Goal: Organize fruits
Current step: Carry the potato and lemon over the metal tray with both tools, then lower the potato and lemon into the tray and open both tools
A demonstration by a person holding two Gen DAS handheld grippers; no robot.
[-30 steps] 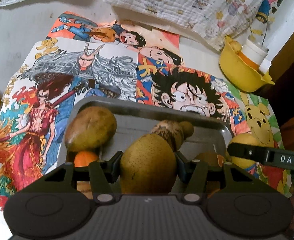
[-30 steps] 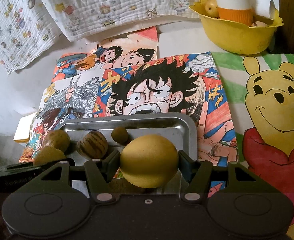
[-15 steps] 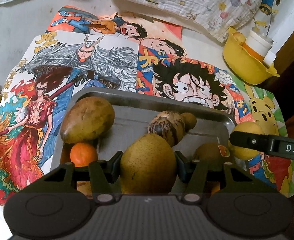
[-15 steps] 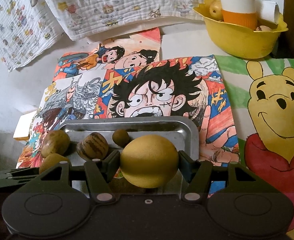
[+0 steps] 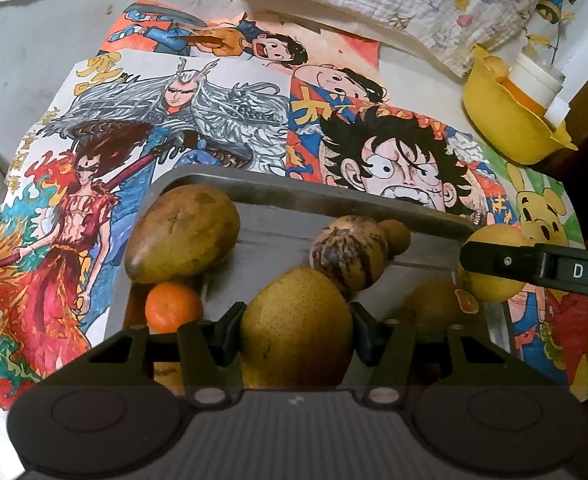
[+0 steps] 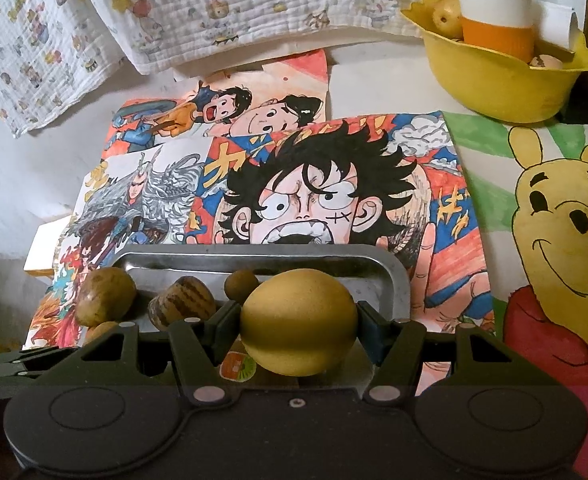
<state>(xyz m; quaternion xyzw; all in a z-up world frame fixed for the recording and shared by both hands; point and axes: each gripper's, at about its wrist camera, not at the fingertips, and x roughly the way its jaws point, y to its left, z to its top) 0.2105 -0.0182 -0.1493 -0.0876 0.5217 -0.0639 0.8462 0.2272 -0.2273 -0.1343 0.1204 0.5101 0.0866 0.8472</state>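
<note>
Left wrist view: left gripper (image 5: 296, 330) clamps a pear (image 5: 296, 320) over the metal tray's (image 5: 314, 188) near edge; right gripper (image 6: 298, 322) grips a round yellow fruit (image 6: 298, 320) above its right corner, likely for sorting.

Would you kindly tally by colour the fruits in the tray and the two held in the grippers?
Yellow, held: 2, pear and round fruit
Brownish, in tray: 3, large fruit, small fruit, stickered fruit
Orange: 1, mandarin
Striped: 1, striped fruit
Total: 7
</note>
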